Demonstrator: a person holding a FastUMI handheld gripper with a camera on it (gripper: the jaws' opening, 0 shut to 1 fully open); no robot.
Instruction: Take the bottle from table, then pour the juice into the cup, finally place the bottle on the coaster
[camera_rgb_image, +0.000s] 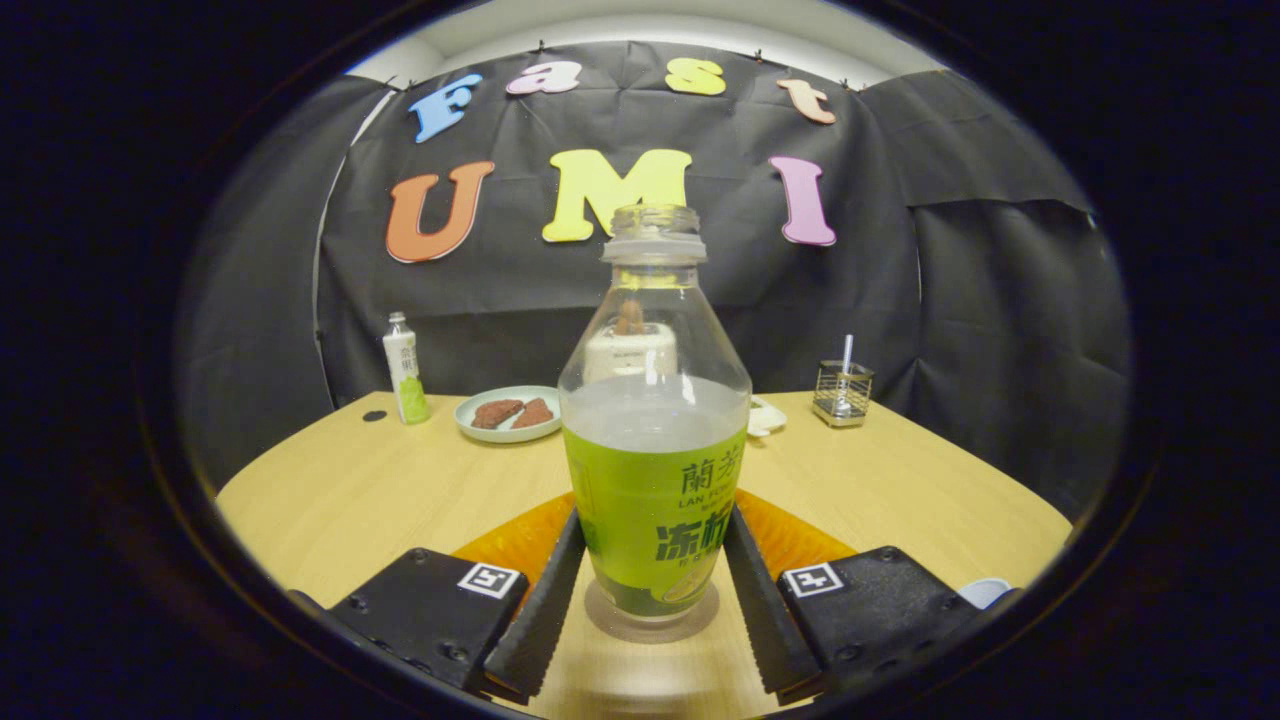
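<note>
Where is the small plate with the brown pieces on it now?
In the gripper view the plate lies at the far side of the table, beyond the fingers, between the small bottle and the open bottle standing between the gripper fingers.

Clear glossy plastic bottle (654, 420) with a smooth printed label stands on a matt wood-grain table (380, 490).

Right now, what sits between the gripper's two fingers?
In the gripper view, the uncapped juice bottle stands upright between the gripper's fingers, which flank its label. An orange coaster lies just behind it on the table.
</note>
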